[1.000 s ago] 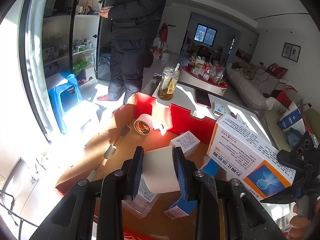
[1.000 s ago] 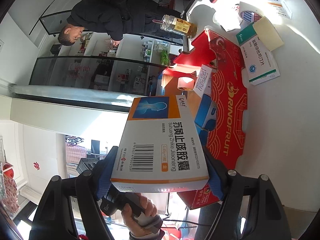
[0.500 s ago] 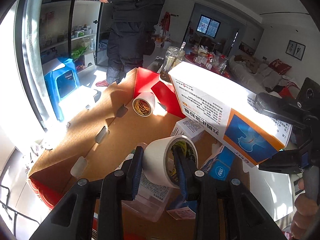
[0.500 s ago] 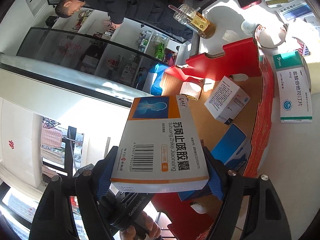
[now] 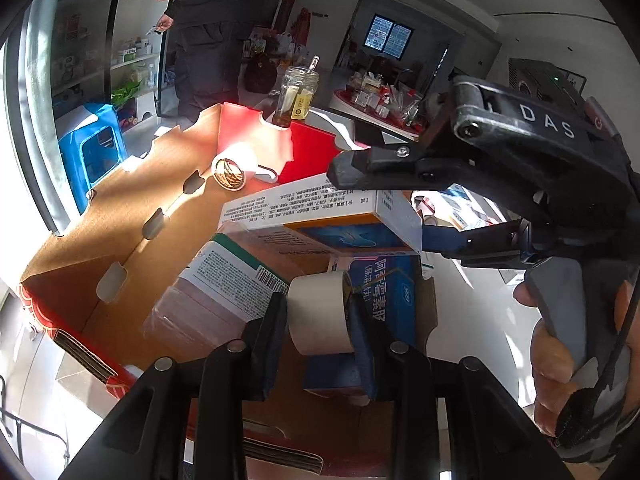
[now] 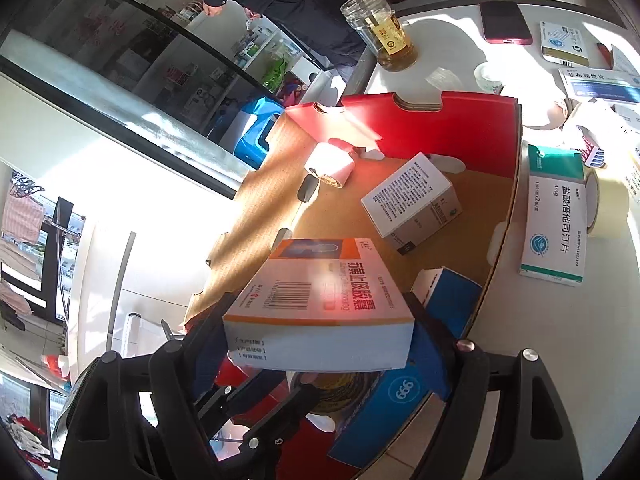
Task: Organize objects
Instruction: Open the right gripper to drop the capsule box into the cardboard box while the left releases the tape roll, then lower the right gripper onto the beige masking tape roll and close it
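Both grippers now hang over the open carton (image 5: 120, 216), and both loads have come down into it since a second ago.

The left gripper (image 5: 320, 320) has the tape roll (image 5: 320, 312) between its jaws. The jaws have just been opening, and a thin gap shows between the left pad and the roll, so the pinch appears to be loosening. A second ago the roll was held high and clear of the contents; now it sits low, against the blue box (image 5: 384, 296) and just beside a wrapped pack (image 5: 212, 292) in the near end of the carton. Whether it rests on them cannot be told.

The right gripper (image 6: 320, 332) pinches the orange box (image 6: 320, 292) by its two long sides, jaws spread wide on it. That box was tilted up over the table edge a second ago; it now lies nearly flat, low above the blue box (image 6: 400, 380) and directly over the left gripper.

Judgement: the tape is at its drop point and release is under way. The orange box follows, and may trap the left gripper if lowered first. A white box (image 6: 412, 204) and a second roll (image 6: 330, 166) are already stowed; more packets wait on the table (image 6: 500, 320).
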The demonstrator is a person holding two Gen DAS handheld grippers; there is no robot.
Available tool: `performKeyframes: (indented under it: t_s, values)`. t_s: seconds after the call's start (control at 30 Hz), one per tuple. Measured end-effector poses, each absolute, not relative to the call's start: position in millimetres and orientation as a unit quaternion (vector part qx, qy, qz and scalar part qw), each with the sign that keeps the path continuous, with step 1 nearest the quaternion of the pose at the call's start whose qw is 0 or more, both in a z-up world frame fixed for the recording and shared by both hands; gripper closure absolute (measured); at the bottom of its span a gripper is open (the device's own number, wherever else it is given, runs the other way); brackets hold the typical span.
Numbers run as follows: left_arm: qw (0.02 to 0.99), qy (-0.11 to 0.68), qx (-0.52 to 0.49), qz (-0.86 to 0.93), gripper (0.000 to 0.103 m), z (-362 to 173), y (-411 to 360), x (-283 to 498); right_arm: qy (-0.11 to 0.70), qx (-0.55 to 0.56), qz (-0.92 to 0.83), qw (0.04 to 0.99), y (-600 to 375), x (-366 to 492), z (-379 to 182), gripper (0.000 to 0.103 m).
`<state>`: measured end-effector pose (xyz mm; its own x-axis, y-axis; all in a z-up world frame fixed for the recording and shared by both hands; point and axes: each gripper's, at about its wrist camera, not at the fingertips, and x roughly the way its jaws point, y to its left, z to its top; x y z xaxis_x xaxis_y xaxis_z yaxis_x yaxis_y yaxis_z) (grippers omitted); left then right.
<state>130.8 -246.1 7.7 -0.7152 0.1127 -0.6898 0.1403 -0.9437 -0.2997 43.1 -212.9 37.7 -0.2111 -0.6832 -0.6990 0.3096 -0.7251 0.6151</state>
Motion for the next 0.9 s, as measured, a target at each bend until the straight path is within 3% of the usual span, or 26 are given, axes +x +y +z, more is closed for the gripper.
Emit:
performKeyframes:
  t_s: [0.03, 0.1, 0.13, 0.2, 0.23, 0.47, 0.63, 0.9]
  values:
    - [0.019, 0.167, 0.373, -0.913, 0.054, 11.6, -249.9, 131.7, -0.186, 0.519, -0.767, 0.328, -204.9, 44.5, 43.9, 0.017]
    - [0.046, 0.152, 0.349, -0.924, 0.03, 25.0, -260.0, 134.4, -0.214, 0.489, -0.781, 0.324, -186.3, 47.4, 53.8, 0.007]
    - [0.062, 0.14, 0.332, -0.931, 0.025, 32.5, -265.5, 135.9, -0.226, 0.478, -0.787, 0.318, -176.8, 48.9, 57.2, 0.007]
    - [0.075, 0.126, 0.296, -0.944, 0.004, 47.5, -275.7, 137.6, -0.248, 0.466, -0.791, 0.309, -157.0, 52.2, 57.9, 0.006]
    - [0.073, 0.121, 0.282, -0.949, 0.001, 52.2, -279.8, 136.8, -0.256, 0.467, -0.79, 0.305, -148.7, 53.8, 55.4, 0.006]
    - [-0.011, 0.126, 0.305, -0.944, 0.001, 20.2, -281.6, 98.3, -0.294, 0.49, -0.775, 0.269, -102.6, 77.1, 25.8, 0.006]
    - [-0.015, 0.107, 0.322, -0.941, 0.001, 15.4, -261.1, 94.4, -0.306, 0.492, -0.779, 0.239, -66.9, 90.0, 15.5, 0.006]
    - [-0.007, 0.044, 0.355, -0.934, 0.001, 8.4, -208.6, 109.7, -0.261, 0.491, -0.813, 0.173, -36.6, 63.1, 8.0, 0.006]
